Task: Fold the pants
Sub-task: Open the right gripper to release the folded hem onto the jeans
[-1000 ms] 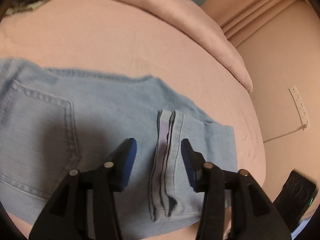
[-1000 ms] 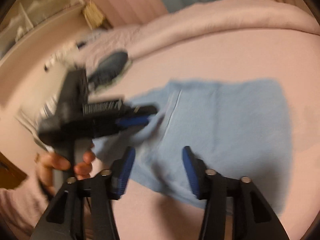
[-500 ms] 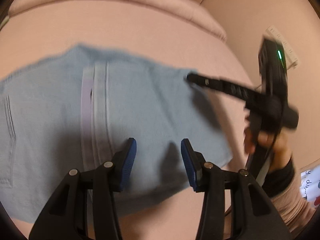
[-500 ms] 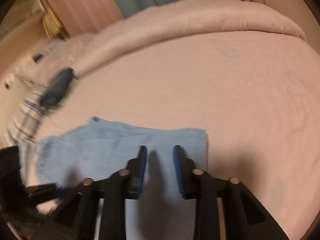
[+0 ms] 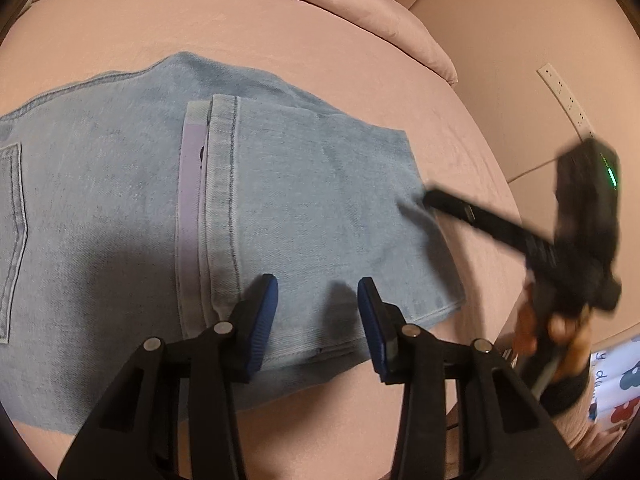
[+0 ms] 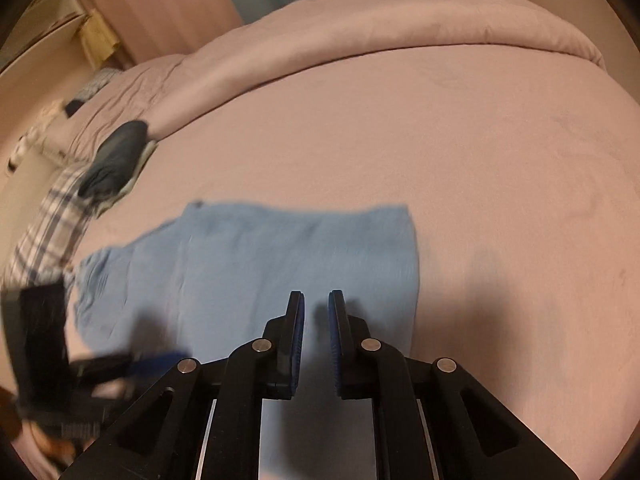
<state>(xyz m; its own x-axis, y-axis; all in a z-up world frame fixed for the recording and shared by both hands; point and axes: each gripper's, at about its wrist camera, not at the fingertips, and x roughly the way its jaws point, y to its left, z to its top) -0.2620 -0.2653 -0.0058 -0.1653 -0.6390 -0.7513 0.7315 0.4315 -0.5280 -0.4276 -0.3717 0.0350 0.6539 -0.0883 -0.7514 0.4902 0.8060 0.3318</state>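
1. the light blue denim pants lie flat on the pink bedsheet, already folded into a compact rectangle; a back pocket shows at the far left and the leg hems, one turned to show its pale lining, lie across the middle.
2. the left gripper hovers over the near edge of the denim, right of the hems. its blue pads stand partly apart, have just been narrowing a little, and hold nothing.
3. the right gripper sits low over the right part of the pants. its jaws have just been closing and are now narrow, with a slim gap between the pads. in the left wrist view its tip looks to be at the right edge of the cloth, but blur makes it impossible to tell whether any fabric is pinched.
4. this looks like the start of another fold, or a last tidy of the right end.
5. the next move calls for both grippers to catch the right edge at matching corners, pinch every layer, then lift and carry it left evenly.
6. a dark garment and plaid cloth lie well apart at the far left.
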